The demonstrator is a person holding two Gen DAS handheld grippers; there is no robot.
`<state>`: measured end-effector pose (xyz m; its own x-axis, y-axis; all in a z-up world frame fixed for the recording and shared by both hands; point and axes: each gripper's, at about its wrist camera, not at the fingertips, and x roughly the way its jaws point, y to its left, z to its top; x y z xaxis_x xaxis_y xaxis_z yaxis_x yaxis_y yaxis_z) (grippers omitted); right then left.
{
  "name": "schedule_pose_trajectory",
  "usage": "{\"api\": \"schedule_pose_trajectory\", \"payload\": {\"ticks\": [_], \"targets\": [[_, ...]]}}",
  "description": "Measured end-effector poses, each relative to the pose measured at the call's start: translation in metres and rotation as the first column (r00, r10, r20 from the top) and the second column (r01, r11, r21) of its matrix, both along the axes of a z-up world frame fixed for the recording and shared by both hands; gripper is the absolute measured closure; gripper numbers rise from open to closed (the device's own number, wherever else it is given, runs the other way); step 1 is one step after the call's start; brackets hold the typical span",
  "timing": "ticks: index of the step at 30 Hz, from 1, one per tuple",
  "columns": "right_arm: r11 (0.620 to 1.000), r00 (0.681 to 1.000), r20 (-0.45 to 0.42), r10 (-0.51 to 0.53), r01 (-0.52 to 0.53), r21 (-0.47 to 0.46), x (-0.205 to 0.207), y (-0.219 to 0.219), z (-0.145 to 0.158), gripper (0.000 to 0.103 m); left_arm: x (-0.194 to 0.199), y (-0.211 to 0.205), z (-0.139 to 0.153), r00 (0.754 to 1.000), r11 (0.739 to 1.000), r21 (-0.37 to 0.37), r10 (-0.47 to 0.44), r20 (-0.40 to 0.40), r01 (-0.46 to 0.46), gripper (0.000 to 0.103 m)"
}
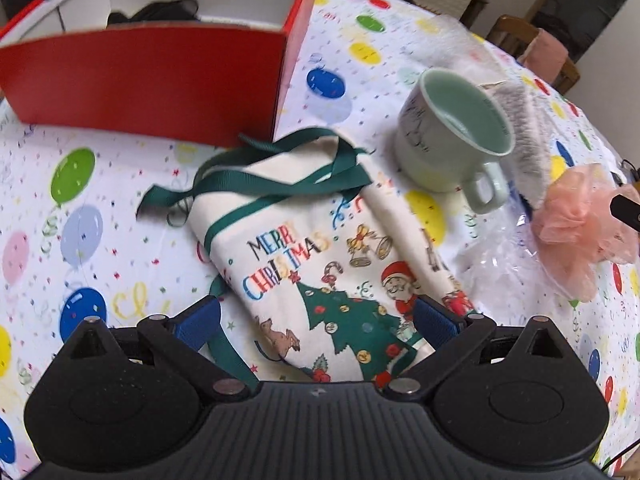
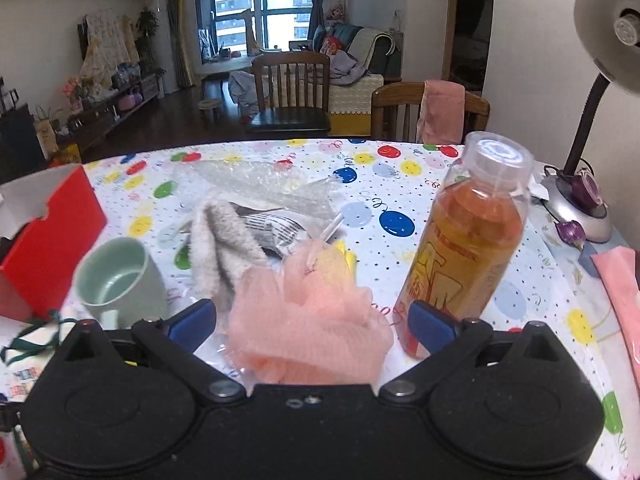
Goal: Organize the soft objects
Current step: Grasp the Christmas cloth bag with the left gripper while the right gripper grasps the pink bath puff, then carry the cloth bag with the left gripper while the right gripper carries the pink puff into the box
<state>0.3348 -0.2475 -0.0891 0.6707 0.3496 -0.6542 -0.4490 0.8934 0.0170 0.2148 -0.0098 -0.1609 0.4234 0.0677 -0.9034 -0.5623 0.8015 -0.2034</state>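
A cream Christmas tote bag (image 1: 320,264) with green straps lies flat on the table in the left wrist view. My left gripper (image 1: 316,322) is open, its blue pads on either side of the bag's near end. A pink mesh bath pouf (image 2: 308,316) lies between the open blue pads of my right gripper (image 2: 312,324); it also shows in the left wrist view (image 1: 580,228). A grey fluffy cloth (image 2: 220,244) lies just beyond the pouf. A red box (image 1: 160,76) with an open top stands behind the bag, with something dark inside.
A pale green mug (image 1: 452,136) stands right of the bag, also in the right wrist view (image 2: 120,280). An orange drink bottle (image 2: 468,240) stands by my right gripper's right pad. Bubble wrap (image 2: 256,184), a desk lamp (image 2: 592,120) and a pink packet (image 2: 620,300) sit farther right.
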Motion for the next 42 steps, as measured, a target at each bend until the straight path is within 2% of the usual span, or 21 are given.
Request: {"api": "schedule_pose_trajectory", "payload": {"ticks": [7, 13, 15, 17, 18, 20, 22, 23, 25, 27, 30, 36, 42], "targets": [[1.000, 0.999, -0.047, -0.001, 0.001, -0.016, 0.018, 0.005, -0.019, 0.001, 0.001, 0.006, -0.016, 0.999, 0.995, -0.086, 0.052, 0.003, -0.052, 0.000], [1.000, 0.996, -0.087, -0.006, 0.005, -0.020, 0.021, 0.001, -0.029, 0.005, 0.009, -0.002, -0.017, 1.000, 1.000, -0.026, 0.015, -0.007, -0.015, 0.002], [1.000, 0.996, -0.089, 0.000, -0.002, -0.022, 0.021, 0.001, -0.030, 0.010, 0.010, -0.005, -0.016, 1.000, 1.000, -0.004, 0.006, -0.010, -0.006, 0.012], [1.000, 0.996, -0.087, 0.009, -0.011, -0.027, 0.019, 0.002, -0.030, 0.015, 0.011, -0.009, -0.013, 1.000, 0.999, 0.045, -0.002, -0.020, 0.003, 0.034], [0.999, 0.996, -0.083, 0.013, -0.015, -0.031, 0.018, 0.002, -0.029, 0.017, 0.011, -0.011, -0.012, 1.000, 0.997, 0.072, -0.009, -0.028, 0.011, 0.040], [0.999, 0.997, -0.076, 0.020, -0.022, -0.037, 0.016, 0.003, -0.029, 0.022, 0.010, -0.013, -0.010, 1.000, 0.996, 0.090, -0.020, -0.023, 0.022, 0.068], [0.999, 0.997, -0.072, 0.026, -0.029, -0.042, 0.013, 0.005, -0.028, 0.026, 0.009, -0.013, -0.007, 1.000, 0.994, 0.107, -0.024, -0.020, 0.026, 0.075], [0.998, 0.997, -0.067, 0.030, -0.033, -0.046, 0.011, 0.005, -0.028, 0.030, 0.008, -0.013, -0.005, 1.000, 0.993, 0.114, -0.029, -0.010, 0.030, 0.084], [0.998, 0.998, -0.054, 0.038, -0.041, -0.056, 0.008, 0.005, -0.027, 0.040, 0.005, -0.011, -0.002, 0.999, 0.992, 0.125, -0.033, 0.009, 0.031, 0.091], [0.997, 0.998, -0.043, 0.051, -0.054, -0.062, 0.005, 0.005, -0.025, 0.059, 0.001, -0.009, 0.003, 0.998, 0.991, 0.125, -0.045, 0.037, 0.040, 0.092], [0.995, 0.998, -0.021, 0.064, -0.066, -0.070, -0.001, 0.004, -0.021, 0.078, -0.002, -0.009, 0.011, 0.996, 0.985, 0.161, -0.068, 0.061, 0.058, 0.092], [0.994, 0.995, 0.021, 0.095, -0.094, -0.056, -0.019, -0.008, -0.003, 0.090, -0.014, -0.007, 0.031, 0.987, 0.968, 0.239, -0.111, 0.116, 0.080, 0.095], [0.993, 0.992, 0.027, 0.122, -0.122, 0.002, -0.039, -0.030, 0.020, 0.094, -0.021, -0.002, 0.048, 0.974, 0.954, 0.277, -0.160, 0.159, 0.111, 0.097]]}}
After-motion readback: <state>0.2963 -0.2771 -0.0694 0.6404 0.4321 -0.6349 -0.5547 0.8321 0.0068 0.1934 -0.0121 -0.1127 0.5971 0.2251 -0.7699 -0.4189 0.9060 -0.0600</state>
